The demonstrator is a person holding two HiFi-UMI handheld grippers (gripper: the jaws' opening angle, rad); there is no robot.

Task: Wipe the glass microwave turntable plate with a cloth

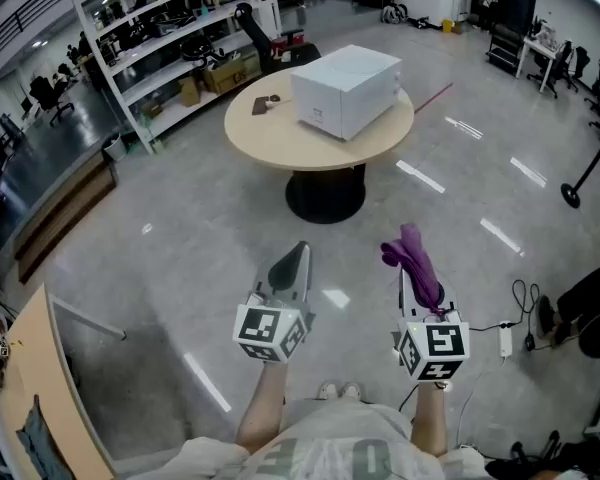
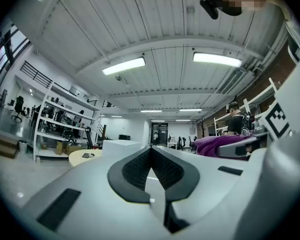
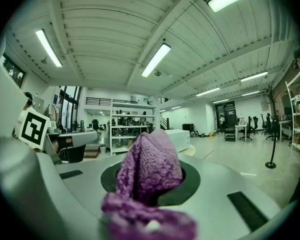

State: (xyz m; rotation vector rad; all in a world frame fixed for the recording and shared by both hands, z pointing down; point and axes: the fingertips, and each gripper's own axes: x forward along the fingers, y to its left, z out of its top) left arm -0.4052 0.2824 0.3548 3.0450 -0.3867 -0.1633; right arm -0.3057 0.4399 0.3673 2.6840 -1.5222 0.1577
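Head view looks steeply down on a grey polished floor, where the person holds both tools side by side, well apart from the round beige table ahead. On that table stands a white box-shaped appliance with a small dark item just beside it to the left. The left gripper points forward toward the table; in the left gripper view its 2 jaws meet at their tips, the black ribbed pads drawn together with nothing caught between them. The right gripper is clamped on a purple knitted cloth, which fills the space between its jaws and spills over the near edge in a loose fold. Seen from above, the cloth is bunched into a narrow strip whose long axis runs along the jaws, away from the person and leaning slightly left, its free end sticking out past the fingertips over bare floor. White metal shelving stands beyond the table on the left.
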